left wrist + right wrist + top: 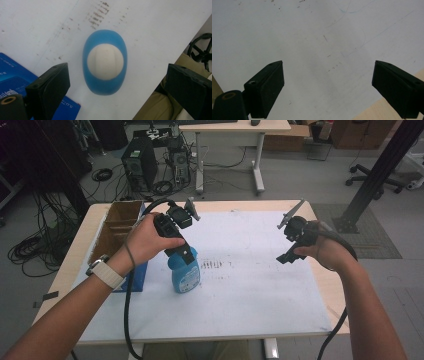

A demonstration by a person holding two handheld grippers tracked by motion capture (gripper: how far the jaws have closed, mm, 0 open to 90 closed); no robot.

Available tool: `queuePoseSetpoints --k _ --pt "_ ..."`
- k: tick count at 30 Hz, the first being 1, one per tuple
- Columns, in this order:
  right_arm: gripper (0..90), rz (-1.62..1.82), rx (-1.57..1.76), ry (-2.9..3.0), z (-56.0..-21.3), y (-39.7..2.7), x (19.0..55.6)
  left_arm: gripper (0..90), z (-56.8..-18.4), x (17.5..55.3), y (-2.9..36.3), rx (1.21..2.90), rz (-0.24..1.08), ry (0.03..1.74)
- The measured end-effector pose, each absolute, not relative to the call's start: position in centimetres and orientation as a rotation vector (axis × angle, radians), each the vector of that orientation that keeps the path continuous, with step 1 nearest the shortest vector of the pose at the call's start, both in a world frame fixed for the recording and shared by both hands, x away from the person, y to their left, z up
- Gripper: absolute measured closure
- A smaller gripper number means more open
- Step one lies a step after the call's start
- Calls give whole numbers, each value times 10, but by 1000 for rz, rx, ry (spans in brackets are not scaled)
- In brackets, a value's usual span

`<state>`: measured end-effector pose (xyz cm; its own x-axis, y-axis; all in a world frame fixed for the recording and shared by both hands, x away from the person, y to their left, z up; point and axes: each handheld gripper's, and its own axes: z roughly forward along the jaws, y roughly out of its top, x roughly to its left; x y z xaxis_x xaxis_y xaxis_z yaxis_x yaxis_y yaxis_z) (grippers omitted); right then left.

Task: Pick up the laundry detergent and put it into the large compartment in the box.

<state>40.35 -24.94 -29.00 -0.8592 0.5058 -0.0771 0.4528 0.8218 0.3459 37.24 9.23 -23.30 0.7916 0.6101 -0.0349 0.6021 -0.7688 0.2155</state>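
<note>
Keep your wide-open, empty left tool [110, 87] centred over the bottle [105, 62] and lower straight before closing; right tool [328, 87] gapes empty.

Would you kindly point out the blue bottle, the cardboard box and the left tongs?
blue bottle [105, 62]: left gripper view, on its white cap.
cardboard box [121, 211]: high view, on its far wall.
left tongs [117, 82]: left gripper view, midway between its tips.
</note>
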Motion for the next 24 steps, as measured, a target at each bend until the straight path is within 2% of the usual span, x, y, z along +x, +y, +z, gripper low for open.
queuePoseSetpoints --k 24 --pt "106 480 755 2843 -293 -252 403 67 -257 379 87 2769 80 986"
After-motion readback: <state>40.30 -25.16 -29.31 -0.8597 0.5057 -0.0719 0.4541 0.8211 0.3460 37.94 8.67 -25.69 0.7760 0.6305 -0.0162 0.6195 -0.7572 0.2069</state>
